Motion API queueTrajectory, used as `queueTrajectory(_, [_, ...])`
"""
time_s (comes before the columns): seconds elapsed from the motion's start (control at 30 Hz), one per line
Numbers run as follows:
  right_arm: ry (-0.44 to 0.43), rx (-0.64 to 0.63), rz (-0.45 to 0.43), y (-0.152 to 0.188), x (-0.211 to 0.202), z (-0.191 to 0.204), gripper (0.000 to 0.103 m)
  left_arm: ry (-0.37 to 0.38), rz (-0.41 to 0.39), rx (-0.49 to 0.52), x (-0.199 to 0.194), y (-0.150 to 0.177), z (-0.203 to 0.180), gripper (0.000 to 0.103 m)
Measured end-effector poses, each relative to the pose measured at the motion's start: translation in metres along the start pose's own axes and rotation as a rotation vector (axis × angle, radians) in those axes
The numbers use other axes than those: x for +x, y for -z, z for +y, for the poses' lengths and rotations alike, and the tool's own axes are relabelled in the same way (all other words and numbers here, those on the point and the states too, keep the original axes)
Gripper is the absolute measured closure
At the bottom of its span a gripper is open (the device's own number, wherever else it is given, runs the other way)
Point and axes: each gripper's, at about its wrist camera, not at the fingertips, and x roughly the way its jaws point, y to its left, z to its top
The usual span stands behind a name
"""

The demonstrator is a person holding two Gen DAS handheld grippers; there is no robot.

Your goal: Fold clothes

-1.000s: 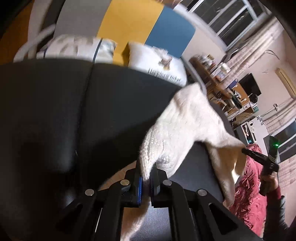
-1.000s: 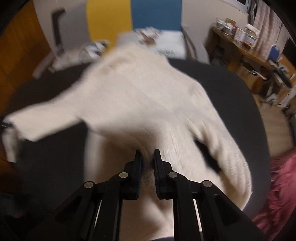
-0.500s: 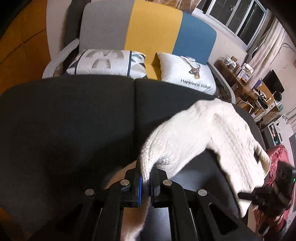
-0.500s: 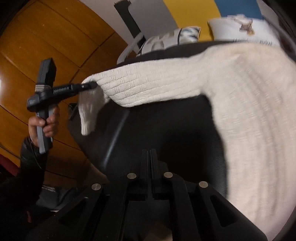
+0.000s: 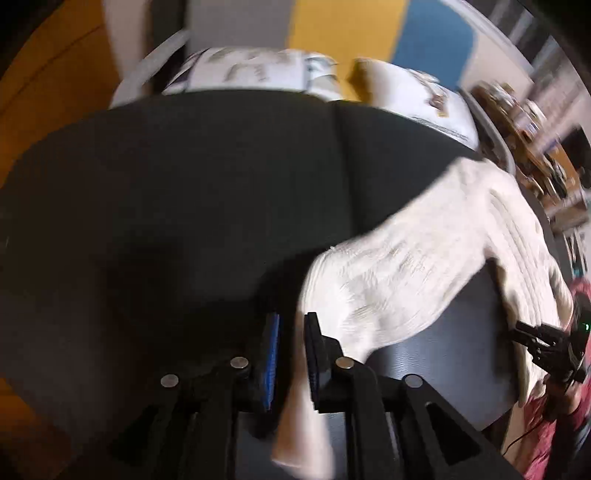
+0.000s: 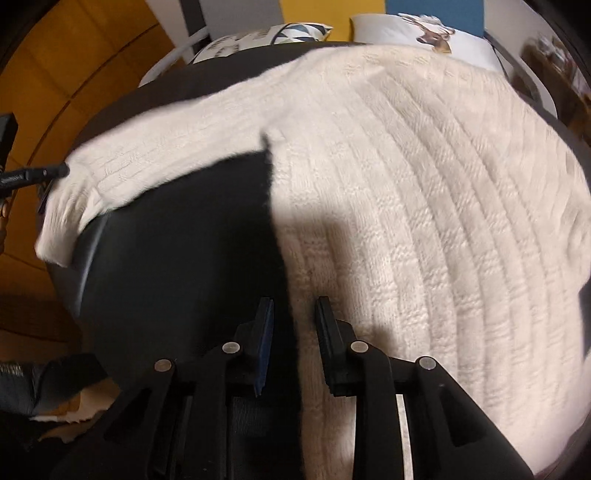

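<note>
On black table (image 6: 177, 266), cream sweater (image 6: 424, 192), grippers opening

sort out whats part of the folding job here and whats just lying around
Part of the job:
- white knit sweater, spread on the black surface
- left hand-held gripper, jaws just opened off the sleeve
- right hand-held gripper, jaws just opened at the sweater's edge

Just lying about:
- deer pillow
- patterned pillow
- cluttered desk

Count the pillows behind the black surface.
2: a patterned pillow on the left and a deer-print pillow on the right, both against the sofa back. Others may be hidden.
</note>
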Motion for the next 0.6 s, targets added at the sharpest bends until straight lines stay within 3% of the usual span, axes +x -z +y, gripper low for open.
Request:
queueTrajectory(0.13, [-0.019, 0.019, -0.023, -0.004, -0.003, -0.002, 0.077, 0.085, -0.019, -0.109, -0.013, 0.035, 0.045, 0.090])
queueTrajectory(0.3, [-0.034, 0.018, -0.067, -0.012, 0.000, 0.001, 0.077, 0.203, -0.001, -0.276, 0.000, 0.089, 0.081, 0.090])
queueTrajectory(0.4, [-0.048, -0.015, -0.105, -0.023, -0.008, 0.018, 0.077, 0.225, -0.001, -0.389, 0.015, 0.112, 0.095, 0.090])
queueTrajectory(0.6, [-0.059, -0.060, -0.104, -0.052, 0.011, 0.050, 0.077, 0.326, -0.027, -0.523, 0.026, 0.120, 0.106, 0.086])
